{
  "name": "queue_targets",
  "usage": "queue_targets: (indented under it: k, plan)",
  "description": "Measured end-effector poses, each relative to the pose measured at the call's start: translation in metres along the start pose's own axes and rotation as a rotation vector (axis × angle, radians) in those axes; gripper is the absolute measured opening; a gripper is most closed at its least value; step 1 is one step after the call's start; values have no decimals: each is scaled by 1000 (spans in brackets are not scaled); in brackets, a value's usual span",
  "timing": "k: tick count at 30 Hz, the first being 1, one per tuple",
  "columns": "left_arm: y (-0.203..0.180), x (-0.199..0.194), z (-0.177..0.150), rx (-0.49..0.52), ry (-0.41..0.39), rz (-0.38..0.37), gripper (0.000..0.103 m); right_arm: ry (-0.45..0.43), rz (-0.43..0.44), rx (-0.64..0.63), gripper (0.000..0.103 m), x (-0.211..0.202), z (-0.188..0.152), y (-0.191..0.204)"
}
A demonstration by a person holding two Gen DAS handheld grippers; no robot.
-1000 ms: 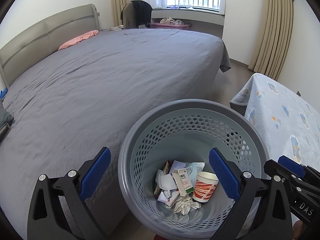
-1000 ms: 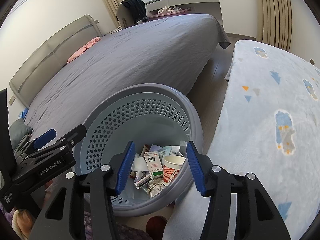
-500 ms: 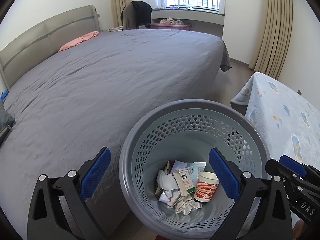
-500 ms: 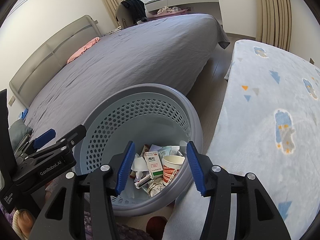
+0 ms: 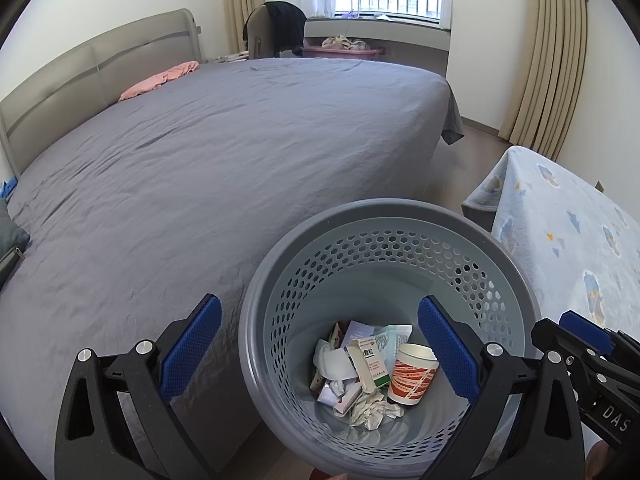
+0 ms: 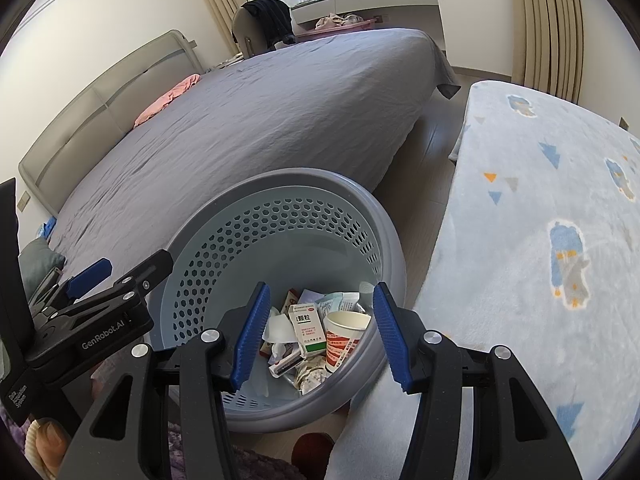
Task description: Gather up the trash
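A grey perforated waste basket stands on the floor between the bed and a low blanket-covered surface; it also shows in the right wrist view. Inside lie a red-and-white paper cup, a white medicine box, crumpled paper and other scraps. The cup and box show in the right view too. My left gripper is open wide and empty above the basket. My right gripper is open and empty above the basket's near rim.
A large bed with a grey sheet fills the left, with a pink cloth near the headboard. A light blue patterned blanket covers a surface on the right. Wooden floor runs between them. A chair with dark clothes stands by the window.
The left wrist view has shifted very slightly, so the basket sits a touch lower and to the right. Both grippers stay open and empty.
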State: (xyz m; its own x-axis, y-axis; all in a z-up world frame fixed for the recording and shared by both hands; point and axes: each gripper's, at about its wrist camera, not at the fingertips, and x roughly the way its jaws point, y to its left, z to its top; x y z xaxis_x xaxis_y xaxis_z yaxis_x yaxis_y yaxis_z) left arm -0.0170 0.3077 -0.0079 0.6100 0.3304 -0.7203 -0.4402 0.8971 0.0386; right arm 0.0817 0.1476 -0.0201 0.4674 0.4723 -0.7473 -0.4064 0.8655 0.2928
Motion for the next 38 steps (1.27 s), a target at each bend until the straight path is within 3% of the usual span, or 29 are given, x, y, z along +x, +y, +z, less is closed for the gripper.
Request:
queue_targets:
  k: [38]
  plan:
    - [1,-1,0,-8,-2,10,97,4,2,-9,52,-1,-2,8]
